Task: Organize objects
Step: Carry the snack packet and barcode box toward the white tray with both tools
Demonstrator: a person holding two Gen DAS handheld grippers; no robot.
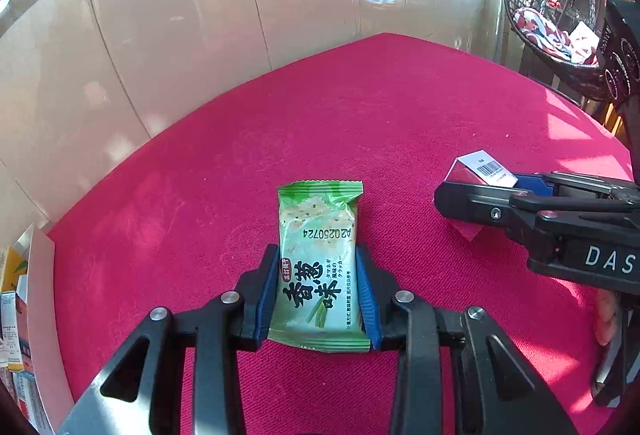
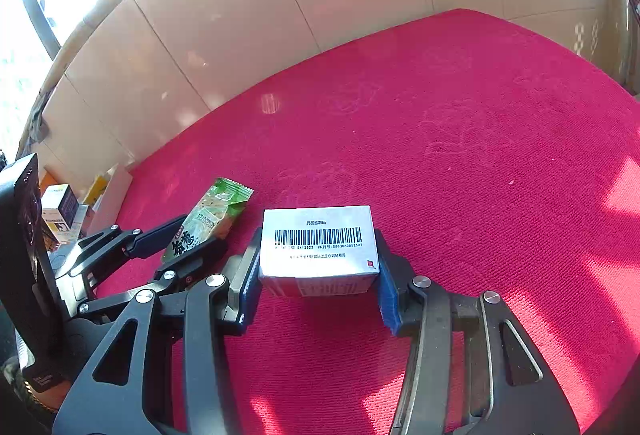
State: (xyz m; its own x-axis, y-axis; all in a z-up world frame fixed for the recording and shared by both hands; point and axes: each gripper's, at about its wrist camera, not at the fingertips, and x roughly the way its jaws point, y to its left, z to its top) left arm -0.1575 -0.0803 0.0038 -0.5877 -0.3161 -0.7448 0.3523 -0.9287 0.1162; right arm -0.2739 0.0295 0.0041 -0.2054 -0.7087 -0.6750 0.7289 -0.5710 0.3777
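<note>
Left gripper (image 1: 318, 293) clamps cracker packet (image 1: 318, 267) — right gripper (image 2: 318, 275) clamps barcode box (image 2: 318, 241).

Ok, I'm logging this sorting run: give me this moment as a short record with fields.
surface: red cloth
left gripper: shut on green cracker packet
right gripper: shut on white barcode box
packet: lying flat on the cloth
side by side: box on the packet's right
left edge: more cartons beside the cloth
</note>
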